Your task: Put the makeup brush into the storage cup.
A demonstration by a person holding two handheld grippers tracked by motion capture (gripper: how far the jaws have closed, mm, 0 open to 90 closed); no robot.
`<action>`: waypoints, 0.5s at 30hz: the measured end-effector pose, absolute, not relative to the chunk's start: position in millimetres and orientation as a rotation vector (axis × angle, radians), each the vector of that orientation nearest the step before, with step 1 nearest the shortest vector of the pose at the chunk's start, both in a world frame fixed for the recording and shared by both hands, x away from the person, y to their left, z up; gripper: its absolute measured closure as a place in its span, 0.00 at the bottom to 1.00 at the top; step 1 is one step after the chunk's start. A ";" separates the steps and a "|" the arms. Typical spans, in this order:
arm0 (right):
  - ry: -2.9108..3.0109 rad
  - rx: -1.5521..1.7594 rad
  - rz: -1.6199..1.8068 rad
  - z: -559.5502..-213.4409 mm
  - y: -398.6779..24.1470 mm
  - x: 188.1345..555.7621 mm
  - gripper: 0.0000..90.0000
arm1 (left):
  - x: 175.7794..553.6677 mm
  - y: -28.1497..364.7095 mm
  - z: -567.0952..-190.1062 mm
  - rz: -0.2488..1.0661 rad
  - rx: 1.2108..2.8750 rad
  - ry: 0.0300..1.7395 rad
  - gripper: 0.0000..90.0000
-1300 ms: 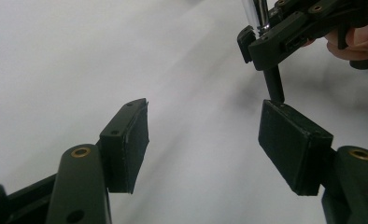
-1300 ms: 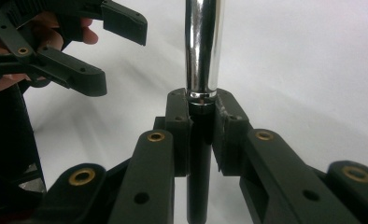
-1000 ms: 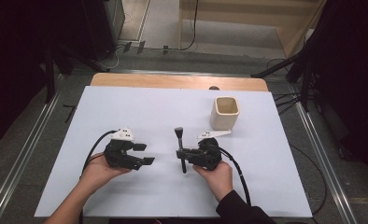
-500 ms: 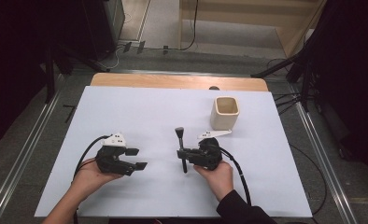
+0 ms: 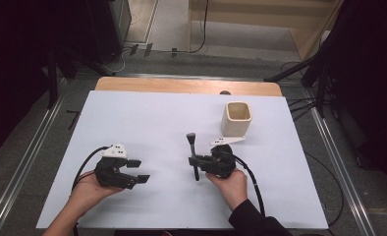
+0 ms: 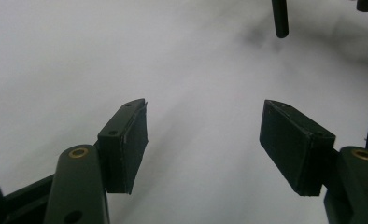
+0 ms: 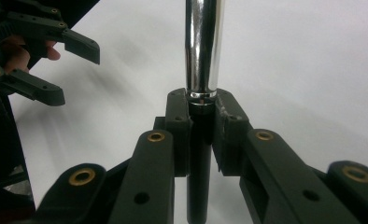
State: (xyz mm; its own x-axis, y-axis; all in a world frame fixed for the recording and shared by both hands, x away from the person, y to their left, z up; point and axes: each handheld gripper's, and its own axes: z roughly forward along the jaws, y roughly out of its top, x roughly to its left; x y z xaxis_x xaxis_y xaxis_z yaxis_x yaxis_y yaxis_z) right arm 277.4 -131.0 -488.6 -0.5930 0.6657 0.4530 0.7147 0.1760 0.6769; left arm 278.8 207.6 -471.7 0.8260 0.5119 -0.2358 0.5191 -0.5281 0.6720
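Observation:
A slim tool with a black handle and a chrome shaft (image 7: pixel 202 51) is clamped between the jaws of my right gripper (image 7: pixel 201 109), right where handle meets shaft. In the high view the tool (image 5: pixel 192 147) points away from the person, and the right gripper (image 5: pixel 195 161) holds it from the right, just over the white sheet. My left gripper (image 5: pixel 138 170) rests in the left hand at the near left, open, with nothing between its pads (image 6: pixel 126 149). The tool's handle end (image 6: pixel 279 18) shows far ahead of it. The left gripper (image 7: pixel 77 74) also appears beyond the tool.
A beige square cup (image 5: pixel 237 118) stands upright behind the right gripper, close to its grey plate. The white sheet (image 5: pixel 147 118) covers a wooden table whose back edge (image 5: pixel 181 86) shows. Cables trail from both grippers toward the near edge.
The left hand has drawn its open gripper a little to the left and toward the person. The right gripper and the tool have stayed put.

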 end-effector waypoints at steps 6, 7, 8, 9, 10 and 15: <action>-2.360 -1.403 -1.421 -486.9 -134.1 277.9 0.88 | 279.6 207.5 -472.4 -0.009 2.227 0.749 0.37; -2.361 -1.404 -1.425 -486.5 -134.8 278.2 0.88 | 279.5 207.4 -472.4 -0.012 2.228 0.749 0.37; -2.361 -1.407 -1.424 -486.1 -135.4 278.3 0.88 | 279.5 207.2 -472.4 -0.012 2.226 0.749 0.37; -2.360 -1.412 -1.428 -485.3 -136.6 278.7 0.88 | 279.6 207.1 -472.5 -0.013 2.225 0.750 0.37; -2.362 -1.412 -1.429 -484.4 -137.7 279.3 0.88 | 279.8 207.1 -472.5 -0.014 2.225 0.750 0.37; -2.373 -1.427 -1.442 -479.5 -143.0 281.8 0.88 | 280.4 206.7 -472.7 -0.026 2.222 0.752 0.37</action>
